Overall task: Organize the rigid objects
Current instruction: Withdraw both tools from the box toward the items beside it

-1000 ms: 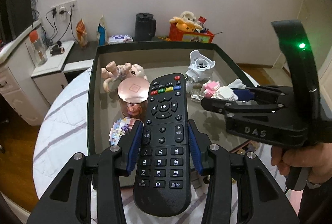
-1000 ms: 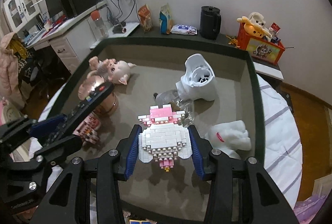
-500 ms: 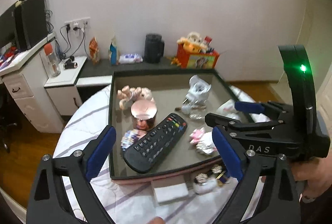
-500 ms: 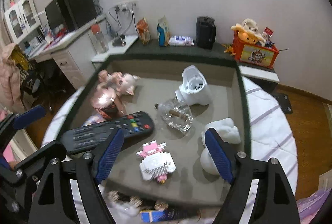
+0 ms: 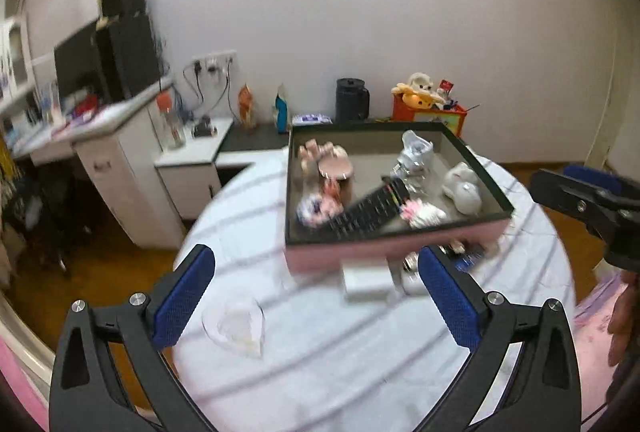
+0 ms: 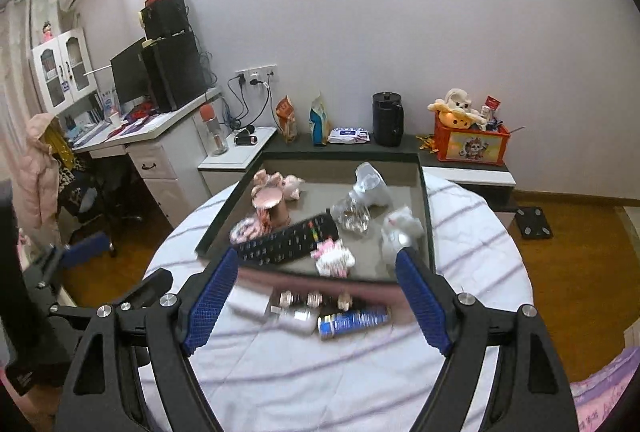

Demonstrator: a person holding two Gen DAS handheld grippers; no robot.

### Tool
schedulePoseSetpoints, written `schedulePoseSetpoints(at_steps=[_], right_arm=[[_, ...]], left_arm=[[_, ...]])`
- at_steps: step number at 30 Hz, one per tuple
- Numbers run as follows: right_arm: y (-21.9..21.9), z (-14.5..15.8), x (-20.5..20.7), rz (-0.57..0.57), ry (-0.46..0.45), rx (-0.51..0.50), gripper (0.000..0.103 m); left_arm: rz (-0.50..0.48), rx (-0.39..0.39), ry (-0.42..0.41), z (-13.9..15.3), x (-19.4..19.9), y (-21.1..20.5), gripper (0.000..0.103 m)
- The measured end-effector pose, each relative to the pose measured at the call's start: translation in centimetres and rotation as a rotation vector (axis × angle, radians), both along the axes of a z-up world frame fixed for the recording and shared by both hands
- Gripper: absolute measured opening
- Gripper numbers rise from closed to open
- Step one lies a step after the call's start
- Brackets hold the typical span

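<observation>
The black remote [image 5: 368, 208] lies slanted in the dark-rimmed box [image 5: 396, 246] on the round table, beside the pink-and-white brick figure [image 5: 422, 212]. My left gripper [image 5: 316, 260] hangs well back from the box over the striped cloth, its jaws opening with nothing between them. From the right wrist view, the remote [image 6: 288, 242] and brick figure [image 6: 334, 258] rest near the box's [image 6: 224, 216] front wall. My right gripper [image 6: 318, 256] is open and empty, above and in front of the box.
The box also holds a copper-lidded jar [image 6: 272, 208], a pink pig figure [image 6: 290, 184], a white cup-like piece [image 6: 370, 184] and a white plush [image 6: 402, 224]. In front of it lie a white block [image 5: 366, 282], small bottles [image 6: 312, 302] and a blue tube [image 6: 354, 324]. A clear dish [image 5: 236, 324] sits left.
Both grippers let go: the remote and the brick figure now lie in the box. Both hands have drawn back and upward, so the box looks smaller and farther off.
</observation>
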State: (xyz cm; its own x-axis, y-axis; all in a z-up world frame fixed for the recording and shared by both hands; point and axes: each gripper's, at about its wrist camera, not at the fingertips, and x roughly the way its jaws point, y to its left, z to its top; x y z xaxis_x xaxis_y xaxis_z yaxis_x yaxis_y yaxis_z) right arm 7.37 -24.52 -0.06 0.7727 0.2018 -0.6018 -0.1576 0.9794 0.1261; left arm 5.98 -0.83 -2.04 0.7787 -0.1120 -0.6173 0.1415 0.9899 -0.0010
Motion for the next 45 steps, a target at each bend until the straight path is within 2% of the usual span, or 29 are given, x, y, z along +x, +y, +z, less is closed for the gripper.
schedulePoseSetpoints(at_steps=[4, 6, 12, 18, 45], right_arm=[[-0.3, -1.2, -2.6, -0.002, 0.033, 0.004, 0.083], [-0.5, -2.0, -3.5, -0.005, 0.054, -0.002, 0.083], [-1.5, -4.8, -5.5, -0.026, 0.126, 0.006, 0.083], [-1.9, -5.5, -6.5, -0.030, 0.139, 0.012, 0.083], [-2.6, -6.8, -5.2, -0.048, 0.174, 0.009, 0.083]], left_arm=[[0.056, 0.037, -0.020, -1.0, -2.8, 0.3, 0.103], [0.066, 0.055, -0.004, -1.7, -3.9, 0.1, 0.103], [0.079, 0.050, 0.037, -3.3, -5.7, 0.8, 0.103], [0.085, 0.045, 0.045, -3.5, -6.7, 1.1, 0.103], [0.050, 0.036, 0.064, -3.8, -4.4, -0.3, 0.103]])
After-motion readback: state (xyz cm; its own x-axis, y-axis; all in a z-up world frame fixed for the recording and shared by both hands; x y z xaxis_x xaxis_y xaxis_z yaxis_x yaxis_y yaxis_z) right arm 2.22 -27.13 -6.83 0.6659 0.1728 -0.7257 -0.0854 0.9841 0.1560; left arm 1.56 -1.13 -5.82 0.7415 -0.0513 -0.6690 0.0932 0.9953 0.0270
